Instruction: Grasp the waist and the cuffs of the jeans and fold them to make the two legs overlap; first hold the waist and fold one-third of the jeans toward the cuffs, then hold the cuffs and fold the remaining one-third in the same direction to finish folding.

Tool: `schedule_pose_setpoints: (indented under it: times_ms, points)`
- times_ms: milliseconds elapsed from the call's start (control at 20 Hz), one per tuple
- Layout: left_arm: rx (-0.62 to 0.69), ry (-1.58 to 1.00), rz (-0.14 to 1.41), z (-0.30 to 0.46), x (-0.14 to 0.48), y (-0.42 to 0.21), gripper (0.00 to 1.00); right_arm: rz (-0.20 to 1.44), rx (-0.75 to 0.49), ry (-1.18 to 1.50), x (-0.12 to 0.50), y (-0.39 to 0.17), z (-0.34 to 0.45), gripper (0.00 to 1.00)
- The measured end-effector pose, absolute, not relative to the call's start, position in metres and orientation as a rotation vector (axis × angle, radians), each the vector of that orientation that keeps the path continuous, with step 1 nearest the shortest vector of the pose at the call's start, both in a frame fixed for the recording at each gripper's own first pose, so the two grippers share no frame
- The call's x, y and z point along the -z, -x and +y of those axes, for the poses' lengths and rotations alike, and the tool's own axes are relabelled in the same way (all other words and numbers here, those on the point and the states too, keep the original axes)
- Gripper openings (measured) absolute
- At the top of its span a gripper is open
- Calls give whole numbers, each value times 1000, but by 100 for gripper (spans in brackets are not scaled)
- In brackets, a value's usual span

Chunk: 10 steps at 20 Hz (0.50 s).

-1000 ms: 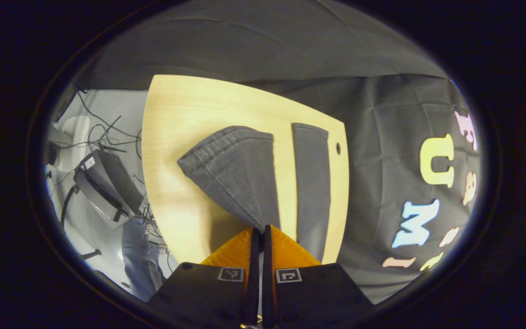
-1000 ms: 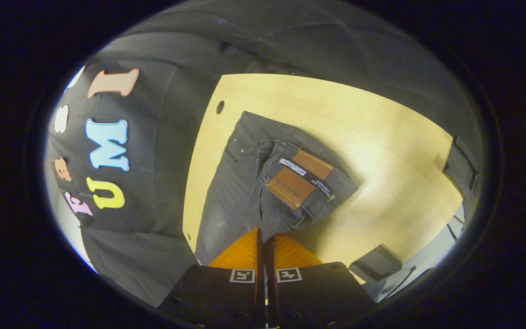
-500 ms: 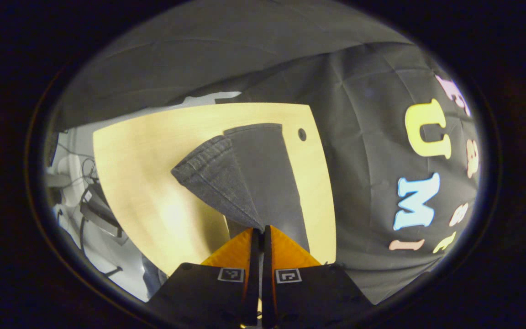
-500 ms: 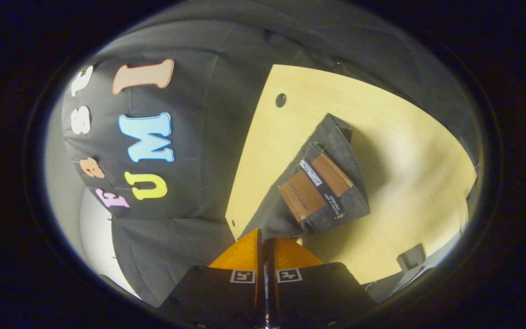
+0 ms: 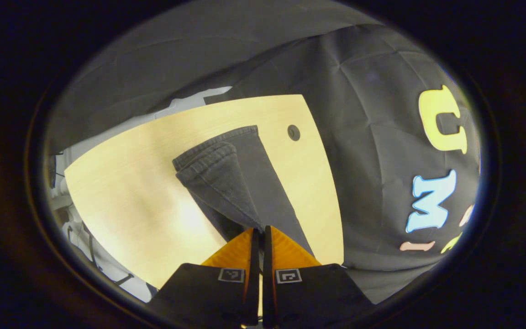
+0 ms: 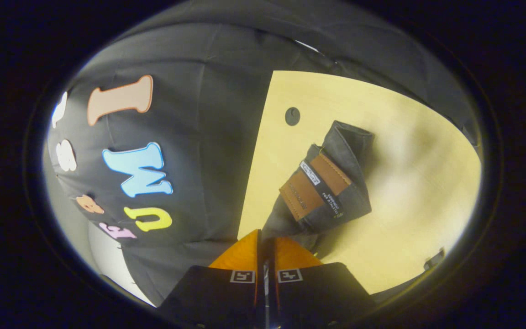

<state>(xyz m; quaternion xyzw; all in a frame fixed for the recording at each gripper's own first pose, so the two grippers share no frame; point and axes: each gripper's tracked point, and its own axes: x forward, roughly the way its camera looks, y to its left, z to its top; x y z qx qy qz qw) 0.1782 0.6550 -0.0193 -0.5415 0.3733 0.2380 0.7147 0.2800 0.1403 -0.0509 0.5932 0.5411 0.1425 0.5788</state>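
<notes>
Dark grey jeans lie on a light wooden table (image 5: 130, 196). In the left gripper view my left gripper (image 5: 259, 230) is shut on a cuff (image 5: 219, 176), which hangs lifted over the other leg (image 5: 263, 164) lying flat on the table. In the right gripper view my right gripper (image 6: 266, 237) is shut on the waist (image 6: 331, 183), held up above the table (image 6: 409, 192); a brown patch (image 6: 315, 185) on the waistband faces the camera.
A round hole (image 5: 293, 132) (image 6: 292, 116) sits in the tabletop near the jeans. The black cloth wall (image 5: 381, 137) hangs close behind the table's far edge. Pale floor (image 5: 107, 278) shows past the table's near corner in the left gripper view.
Both grippers have carried the near leg and waist across toward the wall side. The lifted cuff now lies over the other leg, and the waist has doubled over on itself.
</notes>
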Motion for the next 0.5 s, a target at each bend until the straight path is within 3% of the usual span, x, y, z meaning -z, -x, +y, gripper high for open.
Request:
schedule_pose_setpoints:
  times_ms: [500]
  points:
    - [-537,1106,814,691,78,-240,11,1214,-246,-1284,151,-356,215,5]
